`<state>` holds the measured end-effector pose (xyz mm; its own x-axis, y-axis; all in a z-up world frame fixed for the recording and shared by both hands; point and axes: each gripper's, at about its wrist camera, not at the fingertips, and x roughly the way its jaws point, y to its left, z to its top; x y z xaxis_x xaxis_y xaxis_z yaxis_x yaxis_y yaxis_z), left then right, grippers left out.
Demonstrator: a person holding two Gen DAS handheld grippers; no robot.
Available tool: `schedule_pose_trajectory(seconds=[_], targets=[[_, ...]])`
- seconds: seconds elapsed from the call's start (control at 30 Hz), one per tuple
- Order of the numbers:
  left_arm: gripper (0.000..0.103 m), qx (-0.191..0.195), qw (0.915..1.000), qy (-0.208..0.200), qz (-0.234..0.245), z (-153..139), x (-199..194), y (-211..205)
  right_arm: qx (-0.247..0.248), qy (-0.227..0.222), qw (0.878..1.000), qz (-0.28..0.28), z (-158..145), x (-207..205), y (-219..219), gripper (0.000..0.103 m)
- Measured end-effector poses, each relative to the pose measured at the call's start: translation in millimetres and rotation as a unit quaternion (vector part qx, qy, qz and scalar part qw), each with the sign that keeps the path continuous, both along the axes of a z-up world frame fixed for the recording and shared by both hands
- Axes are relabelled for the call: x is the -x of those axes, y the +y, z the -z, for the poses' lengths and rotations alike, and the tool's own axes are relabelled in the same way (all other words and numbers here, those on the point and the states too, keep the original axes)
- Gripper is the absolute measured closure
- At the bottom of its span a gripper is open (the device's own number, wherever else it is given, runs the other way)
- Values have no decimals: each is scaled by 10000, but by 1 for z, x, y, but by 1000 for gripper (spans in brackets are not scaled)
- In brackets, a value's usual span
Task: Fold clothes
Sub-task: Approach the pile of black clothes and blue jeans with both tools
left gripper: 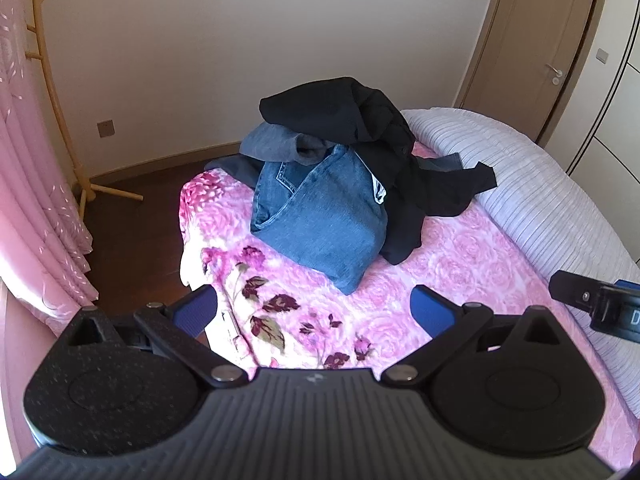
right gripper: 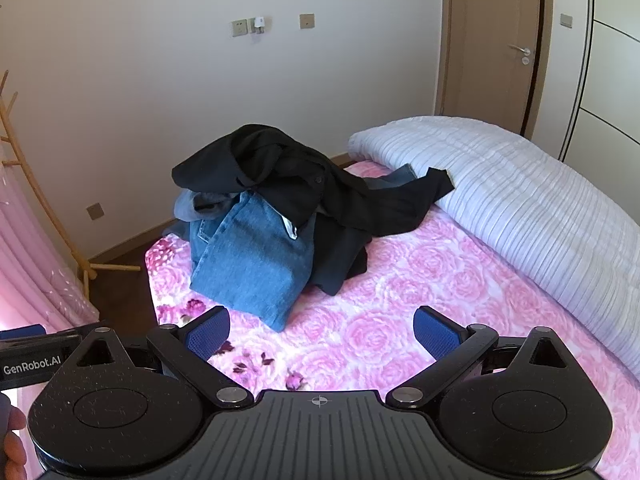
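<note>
A heap of clothes lies at the far corner of the bed. Blue jeans [left gripper: 320, 216] hang down its front, a grey-blue garment [left gripper: 272, 142] lies under the top, and a black garment [left gripper: 360, 120] drapes over it and to the right. The heap also shows in the right wrist view, with the jeans [right gripper: 252, 264] and the black garment [right gripper: 304, 188]. My left gripper [left gripper: 316, 312] is open and empty, above the bedspread short of the heap. My right gripper [right gripper: 322, 332] is open and empty, also short of the heap.
The bed carries a pink rose bedspread [left gripper: 440, 248] and a rolled white striped quilt [right gripper: 520, 208] along its right side. A wooden coat rack [left gripper: 52, 80] and pink curtain [left gripper: 24, 200] stand left. A brown door [right gripper: 492, 44] is at back right. Dark floor [left gripper: 132, 220] lies beyond the bed's left edge.
</note>
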<state>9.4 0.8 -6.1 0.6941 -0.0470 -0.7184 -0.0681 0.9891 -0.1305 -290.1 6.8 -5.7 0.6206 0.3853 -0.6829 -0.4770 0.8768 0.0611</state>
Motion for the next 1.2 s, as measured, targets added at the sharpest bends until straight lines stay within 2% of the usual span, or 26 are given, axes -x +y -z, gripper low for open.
schedule_pose_trajectory(seconds=[0.2, 0.5, 0.8, 1.0, 1.2], targets=[[2, -95, 10000, 5, 29, 2, 1, -1, 16, 17, 10000, -18, 1, 0, 2, 2], [2, -282, 9990, -273, 223, 4, 4, -3, 45, 55, 10000, -25, 3, -1, 4, 2], [2, -195, 9995, -196, 182, 4, 3, -1, 72, 109, 9999, -10, 6, -1, 3, 2], [2, -513, 9979, -231, 316, 5, 4, -5, 123, 168, 9998, 4, 8, -3, 5, 2], [2, -409, 9985, -30, 352, 8, 2, -4, 229, 256, 9994, 28, 13, -5, 5, 2]])
